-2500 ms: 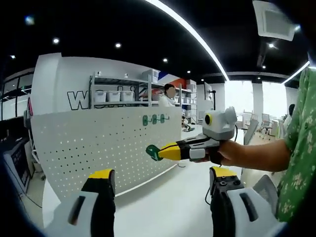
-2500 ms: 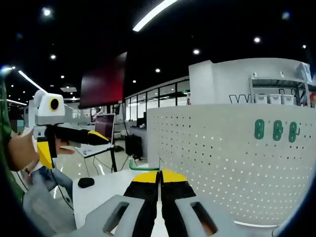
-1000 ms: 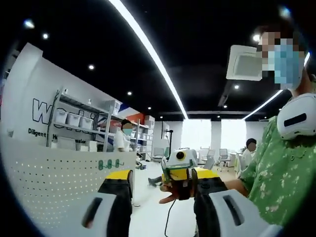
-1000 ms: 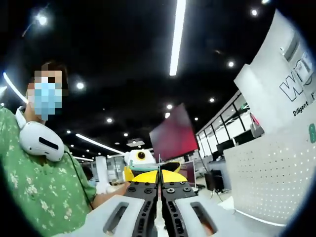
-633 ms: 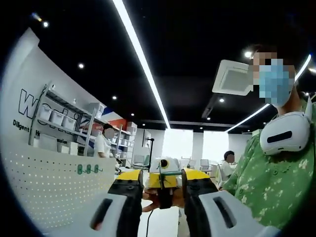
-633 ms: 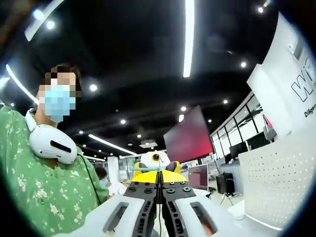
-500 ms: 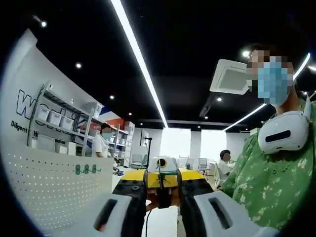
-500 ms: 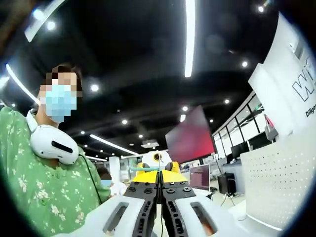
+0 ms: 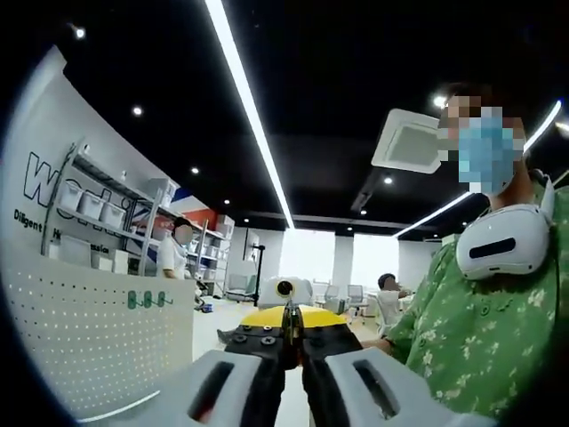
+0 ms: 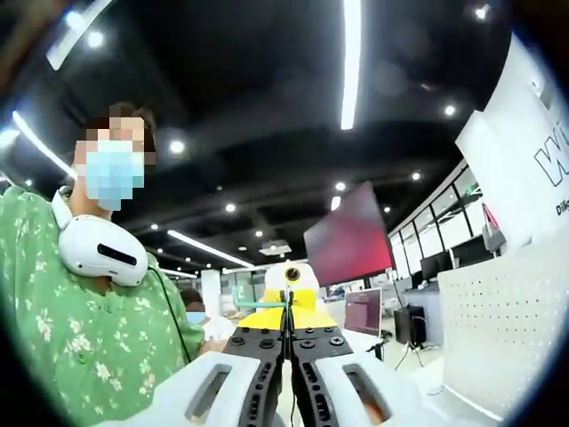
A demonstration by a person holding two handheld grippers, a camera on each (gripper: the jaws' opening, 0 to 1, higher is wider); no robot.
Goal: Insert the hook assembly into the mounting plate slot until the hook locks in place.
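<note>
We see a white pegboard (image 9: pixel 89 338) that looks like matt painted sheet metal, evenly punched with small holes; it shows again in the right gripper view (image 10: pixel 502 325). Three green hooks (image 9: pixel 147 300) on it look like smooth plastic. The left gripper (image 9: pixel 289 331) has matt grey plastic shells, black jaws set with small metal screws, and glossy yellow tips. The right gripper (image 10: pixel 288 330) looks the same. The person's shirt (image 9: pixel 471 338) is soft green floral cloth; the headphones (image 9: pixel 500 242) are smooth, slightly glossy white plastic. The shelving (image 9: pixel 98 209) looks like metal, painted pale.
</note>
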